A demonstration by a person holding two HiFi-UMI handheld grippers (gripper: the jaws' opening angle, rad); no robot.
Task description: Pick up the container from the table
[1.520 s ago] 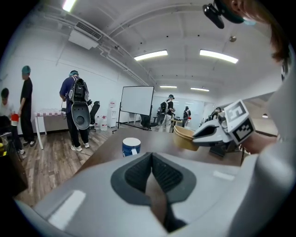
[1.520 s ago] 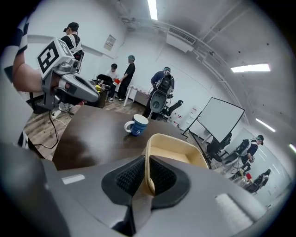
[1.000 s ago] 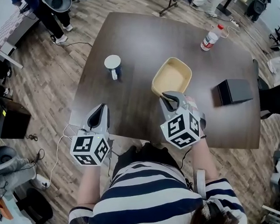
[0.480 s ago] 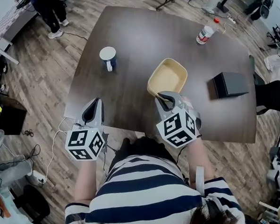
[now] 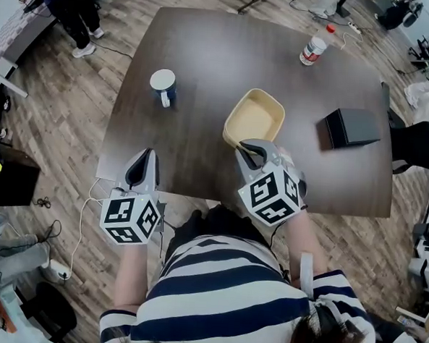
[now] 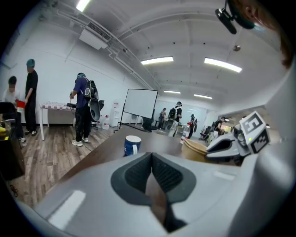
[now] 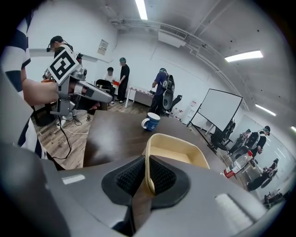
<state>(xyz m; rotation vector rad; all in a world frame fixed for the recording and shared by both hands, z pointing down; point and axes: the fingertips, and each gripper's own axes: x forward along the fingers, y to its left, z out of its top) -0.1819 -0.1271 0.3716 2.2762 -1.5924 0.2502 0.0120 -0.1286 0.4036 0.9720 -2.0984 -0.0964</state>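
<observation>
The beige rectangular container (image 5: pixel 255 117) sits mid-table on the dark wooden table (image 5: pixel 207 51). My right gripper (image 5: pixel 248 153) is shut on its near rim; in the right gripper view the thin beige wall (image 7: pixel 147 152) runs between the two ribbed pads, and the container (image 7: pixel 180 155) stretches away beyond them. Whether its base is off the table I cannot tell. My left gripper (image 5: pixel 143 171) hovers at the table's near left edge, shut, with nothing between its jaws (image 6: pixel 150 173). From the left gripper view the container (image 6: pixel 196 149) and the right gripper (image 6: pixel 231 141) show at the right.
A white-and-blue mug (image 5: pixel 163 86) stands left of the container, a black box (image 5: pixel 353 127) to its right, and a red-capped bottle (image 5: pixel 312 50) at the far right. Several people stand beyond the table's far left corner. Cables lie on the floor near the left gripper.
The right gripper keeps its hold on the container's rim, and both have shifted only slightly. The left gripper has stayed put.
</observation>
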